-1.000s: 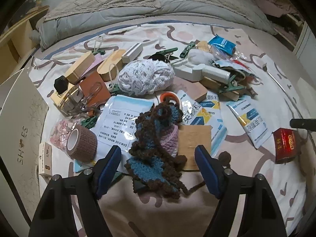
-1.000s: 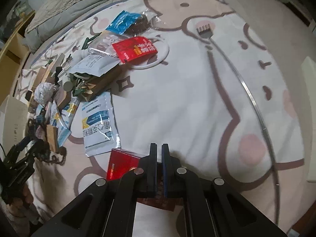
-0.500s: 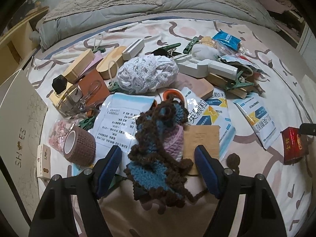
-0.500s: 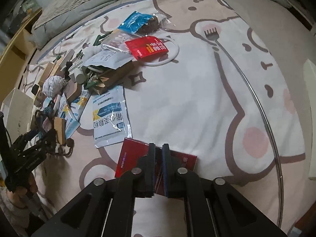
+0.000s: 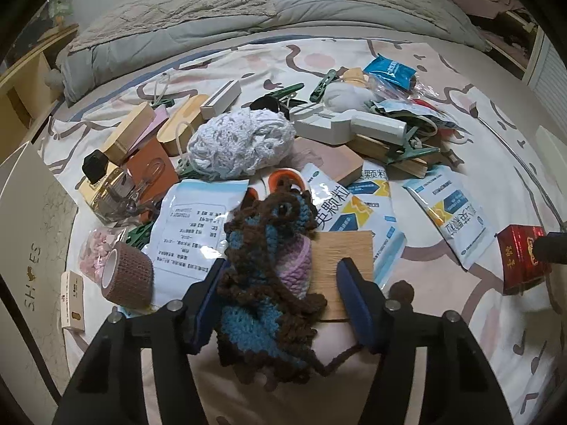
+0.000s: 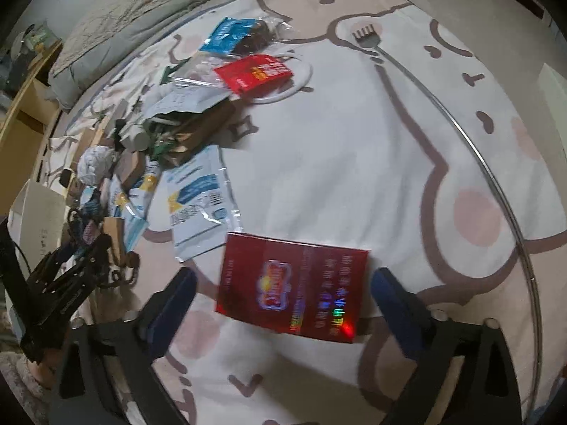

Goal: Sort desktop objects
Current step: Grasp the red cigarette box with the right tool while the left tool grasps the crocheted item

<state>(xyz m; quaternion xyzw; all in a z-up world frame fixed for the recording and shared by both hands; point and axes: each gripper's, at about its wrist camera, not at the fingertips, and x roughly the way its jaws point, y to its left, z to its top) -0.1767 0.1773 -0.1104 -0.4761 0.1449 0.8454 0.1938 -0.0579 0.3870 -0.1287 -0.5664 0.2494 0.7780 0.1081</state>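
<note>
Left gripper (image 5: 280,304) spread around crochet piece (image 5: 273,269) | right gripper (image 6: 283,301) released, straddling red box (image 6: 294,283) | patterned bedsheet (image 6: 354,159), grey duvet (image 5: 212,7) behind

Bed w/ printed sheet (image 5: 407,56), cream w/ pink and brown cartoon shapes, fills the view. Rumpled grey quilt (image 5: 219,7) at 12 o'clock. Wooden shelf unit (image 5: 21,85) at 9–10 o'clock. Dim indoor light.

Grey quilt (image 5: 269,3) bunched at far edge of cartoon-print sheet (image 6: 347,163). White "SHOES" box (image 5: 32,226) on left, wood shelf unit (image 5: 24,88) behind it.
</note>
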